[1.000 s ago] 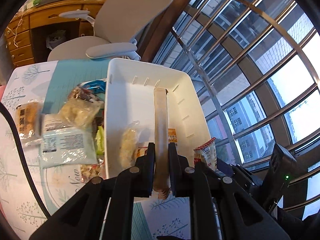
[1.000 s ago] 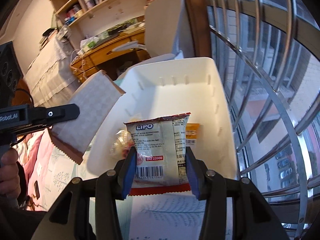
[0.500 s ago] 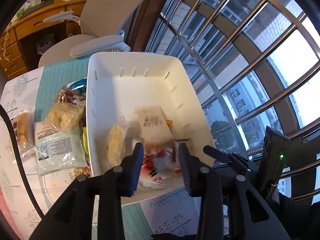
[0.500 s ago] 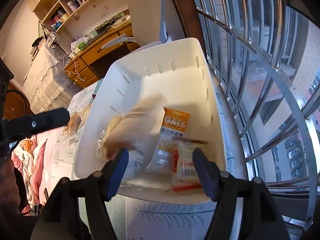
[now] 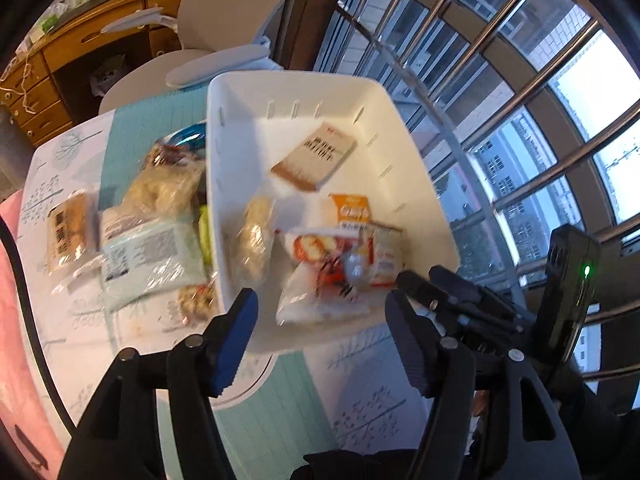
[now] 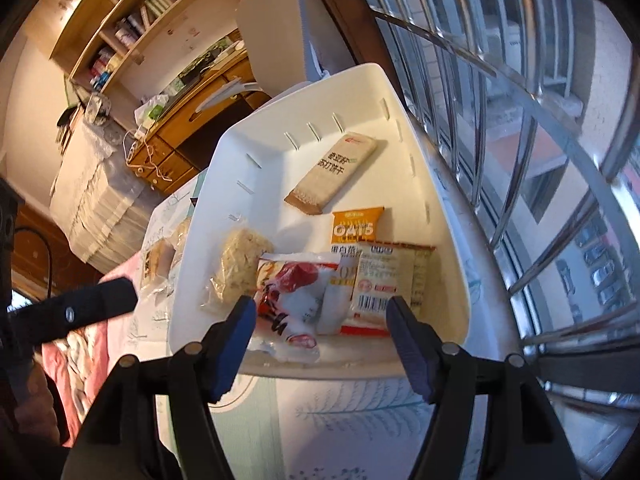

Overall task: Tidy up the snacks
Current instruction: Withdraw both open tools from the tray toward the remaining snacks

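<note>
A white bin [image 5: 420, 168] [image 6: 440, 216] stands on the table by the window. In it lie a beige biscuit pack [image 5: 314, 158] [image 6: 334, 174], an orange oats pack [image 5: 352, 210] [image 6: 358, 224], a barcode pack [image 6: 384, 286], a red-and-white pack [image 5: 324, 276] [image 6: 292, 296] and a pale rice cake [image 5: 256, 236] [image 6: 240, 266]. My left gripper [image 5: 322, 336] hovers over the bin's near edge, its jaws opening, nothing between them. My right gripper [image 6: 322, 340] hangs open over the same edge, empty. Several more snack packs [image 5: 148, 256] lie left of the bin.
A window with metal bars [image 5: 520, 92] runs along the right side. A grey office chair [image 5: 224, 12] and a wooden desk [image 5: 80, 56] stand behind the table. The patterned tablecloth [image 5: 280, 400] shows in front of the bin. Shelves [image 6: 132, 28] line the far wall.
The left gripper let go of the beige biscuit pack, which now lies at the bin's far end. The right gripper released the barcode pack into the bin. Both sets of jaws have spread apart.
</note>
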